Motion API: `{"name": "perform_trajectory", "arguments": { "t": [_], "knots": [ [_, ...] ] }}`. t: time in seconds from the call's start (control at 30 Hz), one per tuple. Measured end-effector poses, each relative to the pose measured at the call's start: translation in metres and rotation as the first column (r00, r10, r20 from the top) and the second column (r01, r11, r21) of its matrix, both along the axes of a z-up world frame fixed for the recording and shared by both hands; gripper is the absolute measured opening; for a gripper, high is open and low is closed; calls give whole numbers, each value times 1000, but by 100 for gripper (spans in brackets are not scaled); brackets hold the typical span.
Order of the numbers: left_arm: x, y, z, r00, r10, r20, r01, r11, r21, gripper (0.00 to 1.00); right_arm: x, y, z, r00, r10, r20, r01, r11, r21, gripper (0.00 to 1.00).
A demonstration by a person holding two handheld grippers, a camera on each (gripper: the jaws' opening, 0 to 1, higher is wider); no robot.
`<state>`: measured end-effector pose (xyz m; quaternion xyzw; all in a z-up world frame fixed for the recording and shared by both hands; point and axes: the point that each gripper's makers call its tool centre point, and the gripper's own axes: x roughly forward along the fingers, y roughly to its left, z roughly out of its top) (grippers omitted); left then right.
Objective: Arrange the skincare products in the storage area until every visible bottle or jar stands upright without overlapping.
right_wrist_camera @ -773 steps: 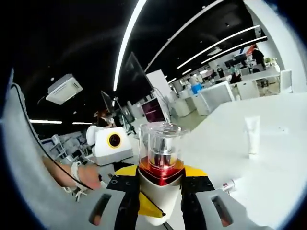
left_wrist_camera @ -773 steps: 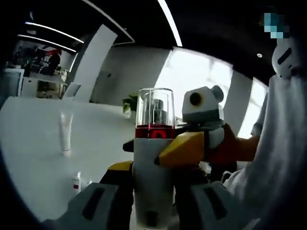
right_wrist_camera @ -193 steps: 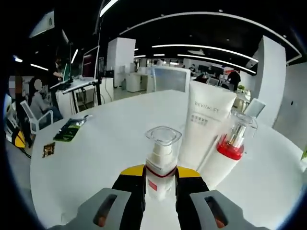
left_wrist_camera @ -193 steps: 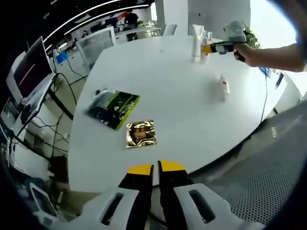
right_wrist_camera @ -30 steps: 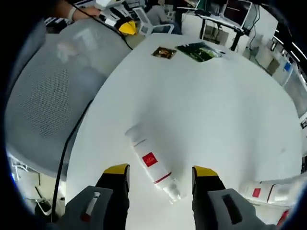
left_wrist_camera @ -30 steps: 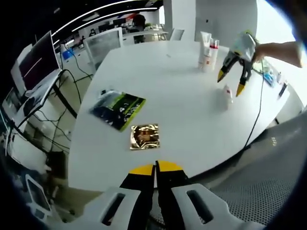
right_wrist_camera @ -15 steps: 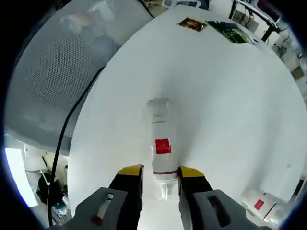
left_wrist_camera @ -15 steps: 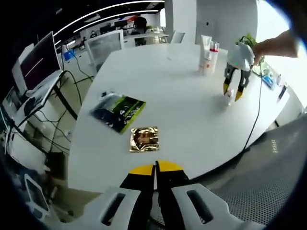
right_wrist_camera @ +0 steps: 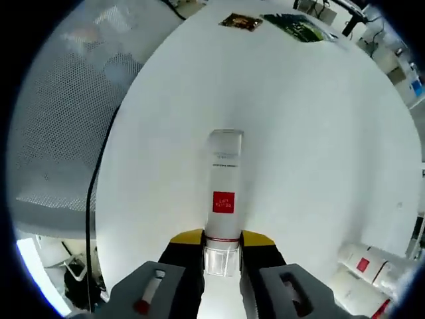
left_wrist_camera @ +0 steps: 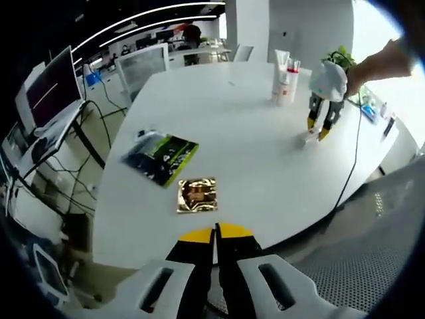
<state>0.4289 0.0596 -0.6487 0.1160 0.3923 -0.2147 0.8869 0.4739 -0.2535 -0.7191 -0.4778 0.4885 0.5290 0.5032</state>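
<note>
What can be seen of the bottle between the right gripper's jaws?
The bottle is a slim white cylinder bearing a small red square label, fine print and a clear end. It lies flat on the white table, pointing away from the right gripper, whose yellow-tipped jaws close on its near end. In the left gripper view it looks tiny.

The right gripper [right_wrist_camera: 222,247] pinches a white bottle [right_wrist_camera: 224,193] — red label — over the white table [right_wrist_camera: 319,133].
</note>
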Motion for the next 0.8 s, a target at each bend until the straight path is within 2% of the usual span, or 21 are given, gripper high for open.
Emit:
{"name": "perform_trajectory", "arguments": {
  "t": [0.13,0.2,0.43,0.53,0.6,0.63,0.67,0.7,0.73,0.77,0.8],
  "knots": [
    [0,-2,1,1000,-8,5,8,1000,-3,0,-3,16,18,999,1,51,-4,999,47,11],
    [1,-3,3,1000,-11,13,12,1000,-8,0,-4,24,29,995,17,95,-23,998,54,11],
    [2,-6,8,999,-15,38,16,1000,-26,0,-7,52,60,980,68,188,-84,994,75,11],
    [0,-11,11,999,-23,34,25,999,-34,0,-7,71,76,975,31,222,-62,989,133,11],
    [0,-20,19,998,-27,49,30,998,-55,0,-12,83,87,970,42,241,-79,986,149,11],
    [4,-30,28,996,-30,80,37,995,-89,0,-13,88,92,961,70,267,-112,983,146,11],
    [6,-36,33,991,-62,122,73,993,-94,1,-15,92,95,958,86,275,-129,981,142,11],
    [5,-33,33,986,-88,138,98,993,-68,1,-18,96,97,956,96,278,-140,980,143,11],
    [3,-29,28,992,-61,108,69,996,-65,1,-20,99,98,954,111,278,-156,977,145,11],
    [-1,-24,21,999,-24,44,27,997,-76,1,-21,103,102,948,130,292,-177,974,138,11],
    [2,-26,23,998,-26,54,31,995,-90,2,-20,105,104,941,147,306,-195,972,132,11]
  ]
}}
